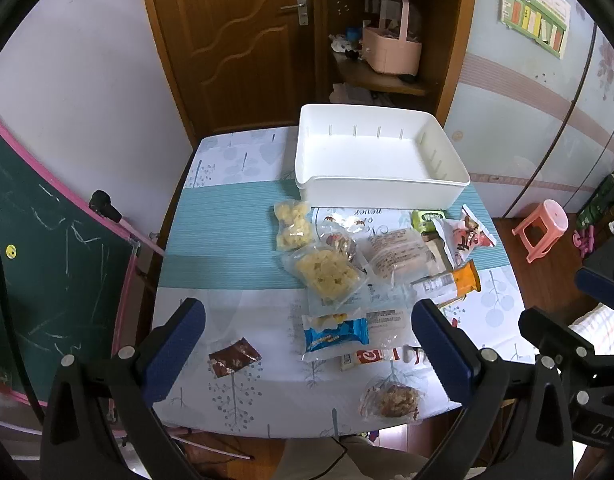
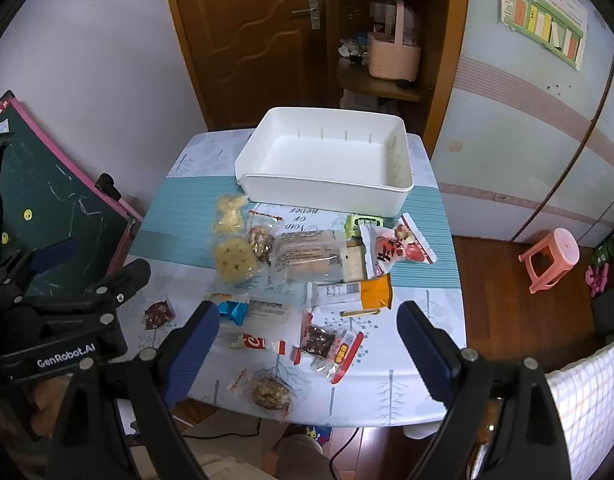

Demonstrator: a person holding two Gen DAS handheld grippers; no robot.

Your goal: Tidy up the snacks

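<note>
A tabletop (image 1: 211,240) under a teal and white printed cloth carries a white bin (image 1: 379,156) at 12 o'clock, with loose snack packets (image 1: 335,272) scattered just in front of it. A wooden door (image 1: 235,32) and open shelf (image 1: 387,80) stand behind; a chalkboard (image 1: 47,260) leans at 9 o'clock and a pink stool (image 2: 549,258) sits at 3. Left gripper (image 1: 309,348) and right gripper (image 2: 307,344) hover with jaws spread, holding nothing. Packet print is too small to read.

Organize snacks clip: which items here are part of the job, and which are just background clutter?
Job: white bin, blue-wrapped snack, orange-ended bar, yellow cracker pack, brown packet.

Background: chalkboard, pink stool, pink basket, wall poster.
</note>
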